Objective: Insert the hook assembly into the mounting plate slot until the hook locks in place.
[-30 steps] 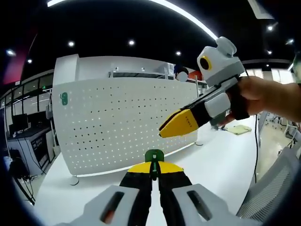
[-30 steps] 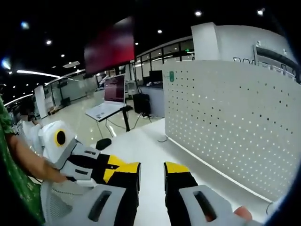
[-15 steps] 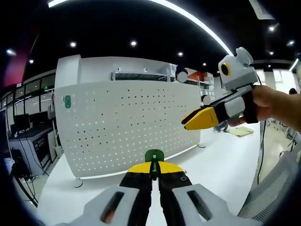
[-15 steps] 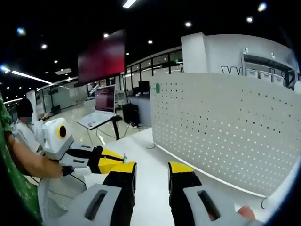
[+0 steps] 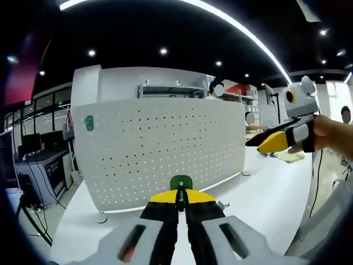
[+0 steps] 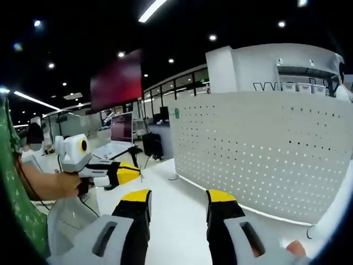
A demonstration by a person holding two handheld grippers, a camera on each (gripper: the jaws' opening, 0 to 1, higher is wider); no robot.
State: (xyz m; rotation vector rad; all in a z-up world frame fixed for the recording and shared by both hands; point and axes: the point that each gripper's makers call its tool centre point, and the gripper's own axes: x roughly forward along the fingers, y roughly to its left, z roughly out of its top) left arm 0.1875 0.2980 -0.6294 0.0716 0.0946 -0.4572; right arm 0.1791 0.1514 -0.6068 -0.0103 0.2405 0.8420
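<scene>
The left gripper [image 5: 181,200] pinches one green hook [image 5: 180,184] at its jaw tips, facing one white pegboard [image 5: 160,152]. The right gripper [image 6: 177,199] gapes empty beside that pegboard.

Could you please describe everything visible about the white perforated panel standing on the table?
The white perforated panel is a wide sheet, apparently painted metal, covered in a regular grid of small round holes and curved gently along its length. It stands upright on the white table, resting on small round feet at its lower corners. A small green piece sits near its top left corner in the left gripper view. In the right gripper view the panel rises beyond the open jaws. Neither gripper touches it.
</scene>
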